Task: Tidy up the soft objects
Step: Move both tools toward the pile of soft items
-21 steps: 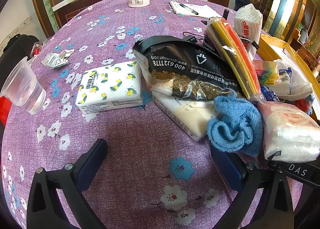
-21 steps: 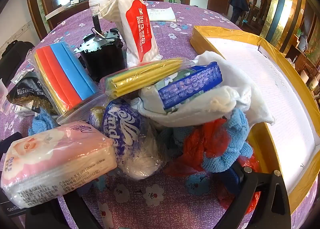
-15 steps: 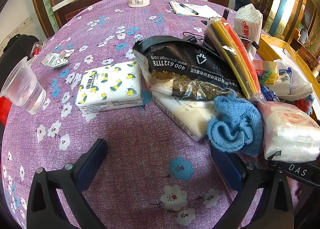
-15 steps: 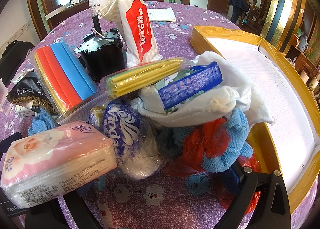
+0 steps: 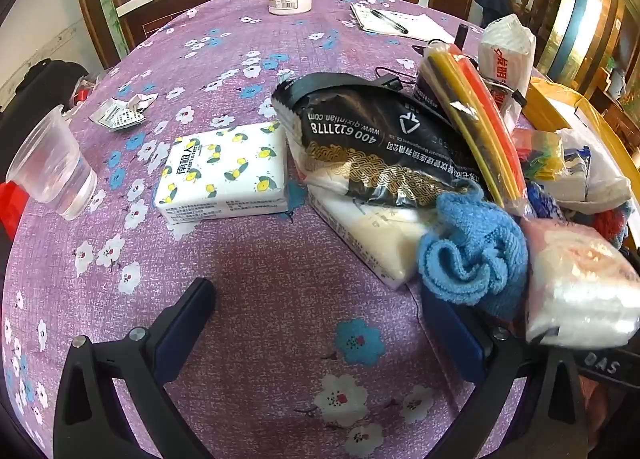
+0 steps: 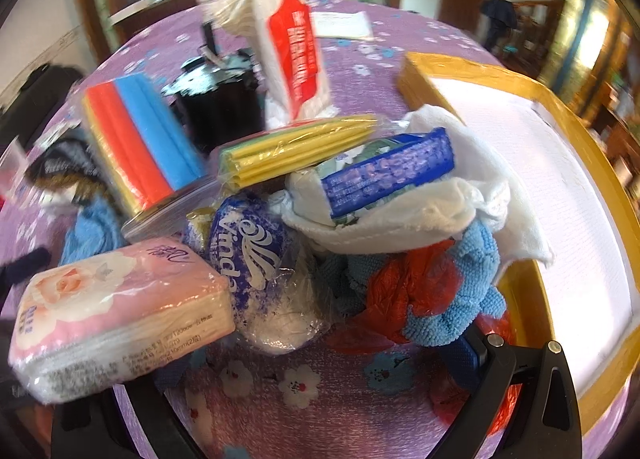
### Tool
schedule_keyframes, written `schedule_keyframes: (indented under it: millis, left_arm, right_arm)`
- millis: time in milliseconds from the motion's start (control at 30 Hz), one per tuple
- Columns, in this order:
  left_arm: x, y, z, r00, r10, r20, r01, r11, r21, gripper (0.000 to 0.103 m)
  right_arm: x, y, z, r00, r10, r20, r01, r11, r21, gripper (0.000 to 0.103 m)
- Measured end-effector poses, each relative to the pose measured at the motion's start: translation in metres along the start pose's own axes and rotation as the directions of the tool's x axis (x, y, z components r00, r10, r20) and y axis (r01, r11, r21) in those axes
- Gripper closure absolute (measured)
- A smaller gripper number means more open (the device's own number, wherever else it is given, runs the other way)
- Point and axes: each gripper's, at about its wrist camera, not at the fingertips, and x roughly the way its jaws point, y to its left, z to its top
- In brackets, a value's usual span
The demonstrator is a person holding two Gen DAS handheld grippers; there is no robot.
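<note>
1. Round table (image 5: 260, 299) under a purple flowered cloth, in a room with wooden doors and a cluttered sideboard far ahead.
2. Left gripper (image 5: 314, 295): spread wide over bare cloth, grasps nothing. Right gripper (image 6: 288, 363): also spread wide, grasps nothing; its left finger hidden under the pink tissue pack (image 6: 120, 311).
3. Deciding relation: lies directly ahead of the right gripper, the heap of soft things, with the yellow tray (image 6: 560, 107) to the right of those jaws and empty. Looks therefore like a job for the right hand, with a short carry to the right.
4. Pink tissue pack: at the near left of the right jaws, long axis across them, slightly slanted. Probably needs a turn of the wrist or a grip over its short side.
5. Ahead and left of the left jaws, apart from the heap: lemon-print tissue pack (image 5: 224, 175), flat, long axis across the jaws. Nearer to the left hand.
6. Just at the right finger of the left gripper: blue towel (image 5: 472, 255), crumpled.
7. Count, as far as visible: two packets of coloured sponge strips (image 6: 140, 139), two blue cloths, one white towel (image 6: 440, 211), one Vinda roll (image 6: 256, 259), one black packet (image 5: 384, 139), one plastic cup (image 5: 52, 167), one tray.
</note>
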Motion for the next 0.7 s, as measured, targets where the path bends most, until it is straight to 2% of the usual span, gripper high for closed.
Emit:
schedule_keyframes:
  millis: [133,200,300,367,433,500,567,633,700]
  left_arm:
    - [0.0,0.004,0.003,1.0,0.003,0.009,-0.003,1.0,0.007,0.0]
    - [-0.009,0.008,0.0,0.999,0.0,0.051,-0.001,1.0,0.007,0.0]
    - [-0.027,0.008,-0.008,0.992,0.0,0.126,-0.001,1.0,0.01,0.0]
    - [-0.036,0.007,-0.014,0.987,0.002,0.16,-0.005,1.0,0.018,0.0]
    - [-0.044,0.005,-0.019,0.983,0.013,0.184,-0.019,0.999,0.028,0.0]
    - [-0.052,0.003,-0.022,0.977,0.03,0.21,-0.039,0.998,0.039,0.001]
    - [-0.059,0.001,-0.024,0.973,0.036,0.229,-0.049,0.997,0.054,0.003]
    - [-0.067,-0.002,-0.025,0.968,0.04,0.25,-0.058,0.996,0.065,0.004]
    - [-0.073,-0.004,-0.027,0.964,0.037,0.264,-0.06,0.995,0.078,0.004]
  right_arm:
    - [-0.006,-0.004,-0.007,0.997,0.077,0.015,-0.076,0.995,-0.066,0.001]
    - [-0.012,-0.005,-0.011,0.994,0.104,0.026,-0.101,0.991,-0.09,0.001]
    - [-0.027,0.003,-0.017,0.993,0.083,0.083,-0.068,0.984,-0.165,0.001]
    - [-0.04,0.011,-0.024,0.988,0.047,0.146,-0.013,0.974,-0.225,0.003]
    - [-0.05,0.017,-0.03,0.982,0.051,0.183,0.0,0.962,-0.271,0.01]
    - [-0.057,0.02,-0.036,0.976,0.044,0.212,0.022,0.955,-0.297,0.03]
    - [-0.06,0.022,-0.041,0.975,0.064,0.212,0.005,0.95,-0.313,0.043]
    - [-0.062,0.02,-0.045,0.976,0.075,0.205,-0.008,0.95,-0.311,0.046]
    - [-0.065,0.02,-0.048,0.974,0.067,0.216,0.006,0.947,-0.32,0.057]
